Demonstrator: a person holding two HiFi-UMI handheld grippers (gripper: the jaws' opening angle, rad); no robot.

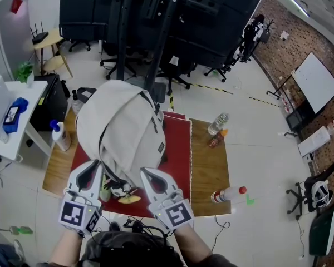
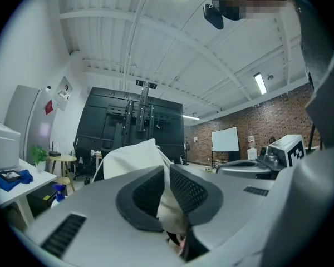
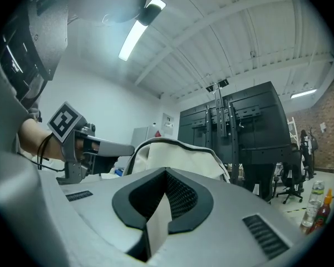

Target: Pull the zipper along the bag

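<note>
- Starting at the table's left edge, a white spray bottle with a blue top stands upright, just beside the red mat that covers the table's middle.
- My left gripper comes in over the front edge. In the left gripper view, the left gripper is clamped on a fold of pale fabric from the backpack, and the cloth fills the gap between the ribbed pads.
- The cream backpack sits on the red mat, bulging up between and beyond my two grippers. Its dark zipper curves over the top toward the right side. The backpack also rises straight ahead of the left jaws, and the backpack does the same ahead of the right ones.
- A small yellow thing lies at the front edge under the bag; I cannot tell what it is.
- My right gripper reaches the bag's near right side. In its own view the right gripper is pinched tight on a flat pale pull tab, which stands on edge between the pads.
- On the bare wood right of the mat, a clear bottle and a sauce bottle sit near the far edge.
- A bottle with a red cap lies on its side near the front right corner.
</note>
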